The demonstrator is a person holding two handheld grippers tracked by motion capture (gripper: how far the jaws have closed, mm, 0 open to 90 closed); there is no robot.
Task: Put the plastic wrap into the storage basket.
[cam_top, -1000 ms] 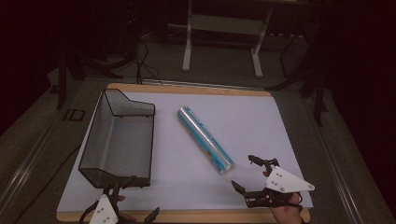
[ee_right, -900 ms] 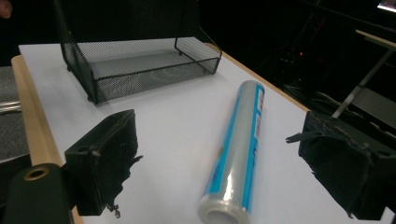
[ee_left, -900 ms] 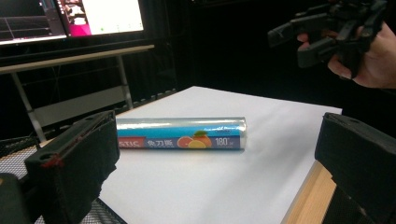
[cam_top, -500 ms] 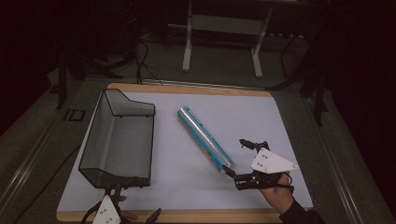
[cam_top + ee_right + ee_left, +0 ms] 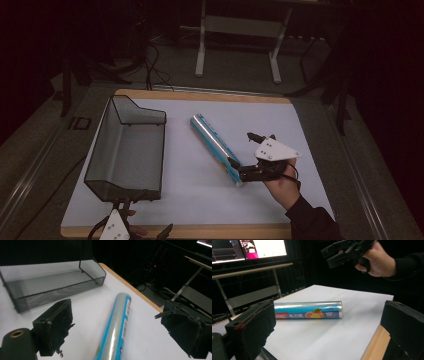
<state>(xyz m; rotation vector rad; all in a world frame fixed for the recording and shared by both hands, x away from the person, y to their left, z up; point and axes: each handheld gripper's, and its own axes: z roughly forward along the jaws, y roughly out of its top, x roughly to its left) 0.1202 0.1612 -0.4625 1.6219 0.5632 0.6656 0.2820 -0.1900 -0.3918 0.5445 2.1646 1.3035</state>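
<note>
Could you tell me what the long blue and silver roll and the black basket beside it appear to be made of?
The long blue and silver roll looks wrapped in glossy plastic film: light glints along it, and a printed label shows through. Its core is hidden. The black basket appears to be matte metal wire mesh: fine see-through weave in thin rod frames.

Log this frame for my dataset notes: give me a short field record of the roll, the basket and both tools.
roll: blue-and-silver film roll, lying flat on the white mat, slanting from upper left to lower right in the high view
basket: black mesh basket, left of the roll, apart from it, nothing inside
right tool: right tool open, jaws either side of the roll's near end, not closed on it
left tool: left tool open, at the table's near edge, away from the roll
</note>
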